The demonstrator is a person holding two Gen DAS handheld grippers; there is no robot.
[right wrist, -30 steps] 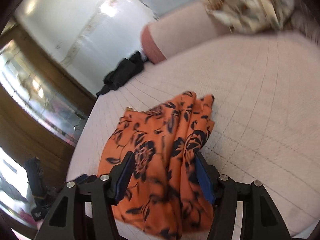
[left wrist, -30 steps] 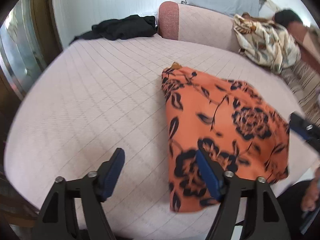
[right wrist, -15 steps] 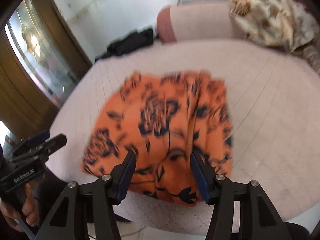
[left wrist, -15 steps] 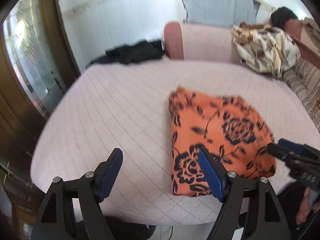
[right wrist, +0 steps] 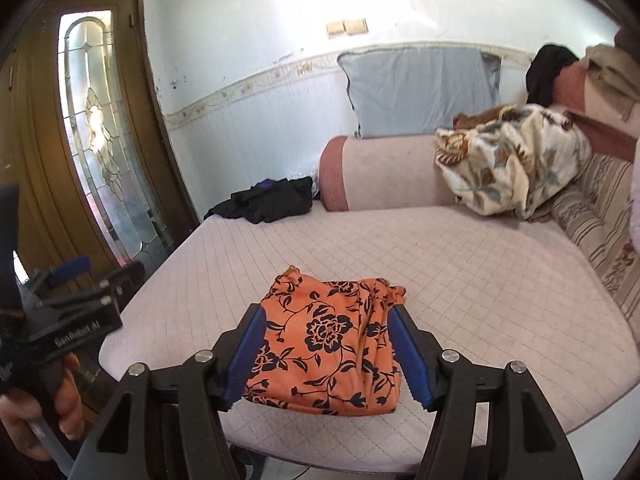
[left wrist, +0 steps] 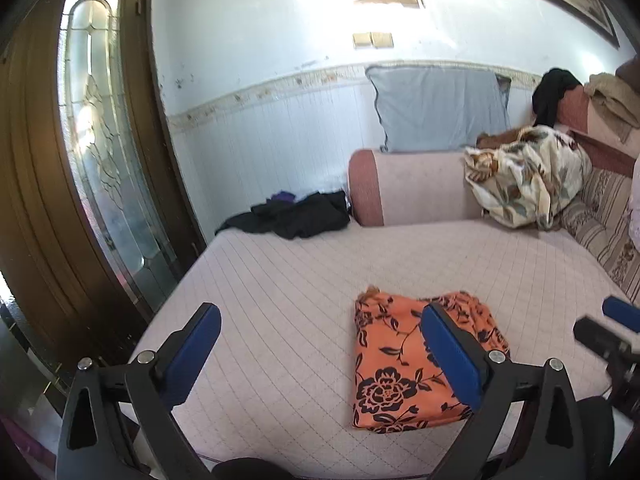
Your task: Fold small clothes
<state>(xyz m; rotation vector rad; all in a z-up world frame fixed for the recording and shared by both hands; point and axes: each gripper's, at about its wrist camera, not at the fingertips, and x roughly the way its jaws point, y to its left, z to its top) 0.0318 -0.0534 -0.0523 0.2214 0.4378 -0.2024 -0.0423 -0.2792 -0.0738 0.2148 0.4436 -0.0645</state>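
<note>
Both claws, left claw (left wrist: 320, 344) and right claw (right wrist: 324, 354), have just been opening and hold nothing. The folded orange cloth (right wrist: 332, 340) sits near the bed (right wrist: 480, 280) edge and could slip off.

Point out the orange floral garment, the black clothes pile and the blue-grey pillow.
orange floral garment (right wrist: 320, 344): right wrist view, middle of folded top face.
black clothes pile (left wrist: 300, 216): left wrist view, centre of heap.
blue-grey pillow (left wrist: 436, 108): left wrist view, middle of front.
</note>
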